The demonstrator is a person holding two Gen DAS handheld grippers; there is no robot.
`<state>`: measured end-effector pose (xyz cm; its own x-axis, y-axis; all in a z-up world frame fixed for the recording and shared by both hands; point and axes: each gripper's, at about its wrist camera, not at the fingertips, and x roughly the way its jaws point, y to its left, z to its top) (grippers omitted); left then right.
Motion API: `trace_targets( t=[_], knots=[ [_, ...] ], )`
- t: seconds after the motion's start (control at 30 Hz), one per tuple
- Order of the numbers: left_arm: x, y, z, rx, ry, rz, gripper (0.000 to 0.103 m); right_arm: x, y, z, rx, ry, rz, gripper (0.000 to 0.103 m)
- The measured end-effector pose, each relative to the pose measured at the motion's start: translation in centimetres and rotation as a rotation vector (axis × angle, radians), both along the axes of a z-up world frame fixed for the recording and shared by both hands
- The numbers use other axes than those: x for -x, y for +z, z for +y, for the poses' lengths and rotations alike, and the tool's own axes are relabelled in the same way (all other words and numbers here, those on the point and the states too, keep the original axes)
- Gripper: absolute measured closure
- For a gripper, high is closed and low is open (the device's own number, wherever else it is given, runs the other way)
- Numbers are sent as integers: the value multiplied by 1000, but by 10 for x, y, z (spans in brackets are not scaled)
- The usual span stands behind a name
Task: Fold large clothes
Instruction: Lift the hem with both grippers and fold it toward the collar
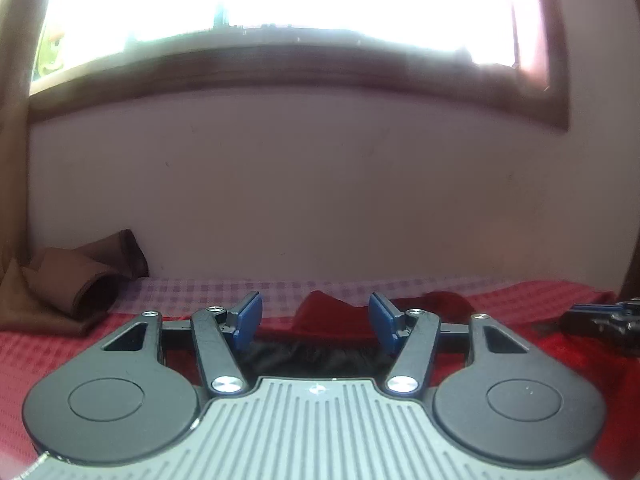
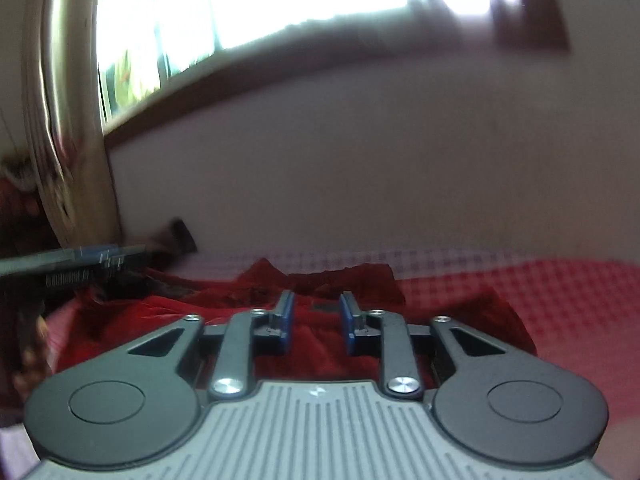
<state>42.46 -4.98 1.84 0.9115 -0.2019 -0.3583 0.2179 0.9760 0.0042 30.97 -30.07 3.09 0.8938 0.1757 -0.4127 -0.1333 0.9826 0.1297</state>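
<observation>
A dark red garment lies crumpled on the bed, under and ahead of both grippers. In the left wrist view its red folds rise between the blue pads, with a black lining or patch just below them. My left gripper is open wide and holds nothing. My right gripper is open, its pads low over the red cloth and empty. The other gripper shows at the right edge of the left view and, blurred, at the left of the right view.
The bed has a red and white checked cover and a paler checked strip along the wall. A brown cloth lies bunched at the far left by a curtain. A plain wall and a bright window stand behind.
</observation>
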Motion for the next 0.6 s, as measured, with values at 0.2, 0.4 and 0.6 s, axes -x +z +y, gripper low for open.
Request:
trace_targets(
  t=[0.2, 0.4, 0.6],
  knots=[
    [-40, -30, 2, -86, 89, 27, 44, -30, -21, 13, 151, 37, 51, 86],
    [-60, -68, 14, -94, 101, 122, 44, -53, -54, 7, 163, 25, 127, 87],
    [-63, -83, 24, -10, 104, 173, 43, -61, -73, -3, 49, -2, 154, 90]
  ],
)
